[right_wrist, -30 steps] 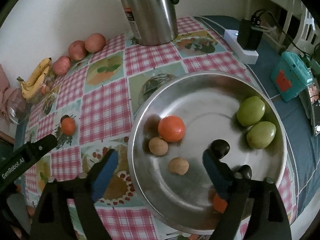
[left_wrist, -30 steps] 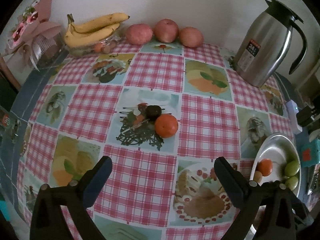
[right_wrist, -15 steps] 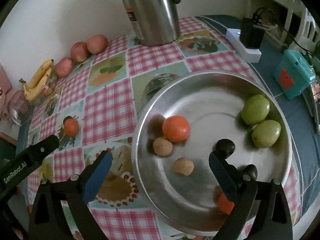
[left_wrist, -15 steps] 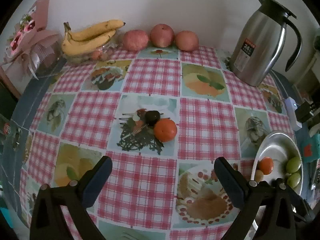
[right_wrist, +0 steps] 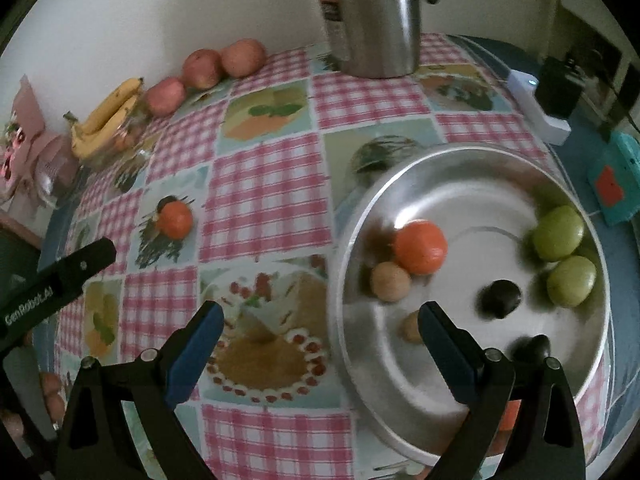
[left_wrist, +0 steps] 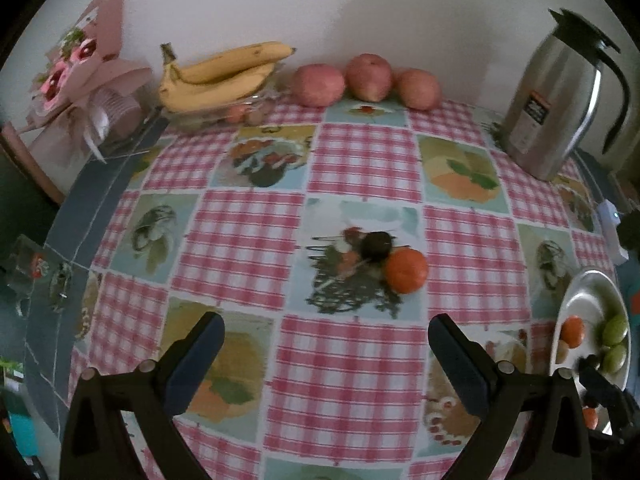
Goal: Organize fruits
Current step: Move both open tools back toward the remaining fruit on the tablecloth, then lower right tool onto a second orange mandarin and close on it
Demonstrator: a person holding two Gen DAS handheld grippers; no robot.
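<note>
An orange mandarin (left_wrist: 406,271) and a small dark fruit (left_wrist: 376,245) touching it lie mid-table, ahead of my left gripper (left_wrist: 326,354), which is open and empty. The same mandarin (right_wrist: 175,219) shows at the left of the right wrist view. A round metal plate (right_wrist: 452,184) holds an orange mandarin (right_wrist: 420,247), two green fruits (right_wrist: 558,233), two small tan fruits (right_wrist: 389,281) and dark fruits (right_wrist: 499,298). My right gripper (right_wrist: 318,350) hovers open over the plate's left rim. The plate (left_wrist: 584,292) also appears at the left wrist view's right edge.
Bananas (left_wrist: 224,76) on a glass dish and three red apples (left_wrist: 368,77) line the back wall. A steel thermos jug (left_wrist: 556,104) stands back right. A pink wrapped bouquet (left_wrist: 80,80) is at back left. A white power strip (right_wrist: 538,108) and a teal box (right_wrist: 614,184) lie right of the plate.
Both grippers have drawn back and lifted, so the table fruit and the plate look smaller. The right view has swung left, putting the plate further right. No fruit has moved.
</note>
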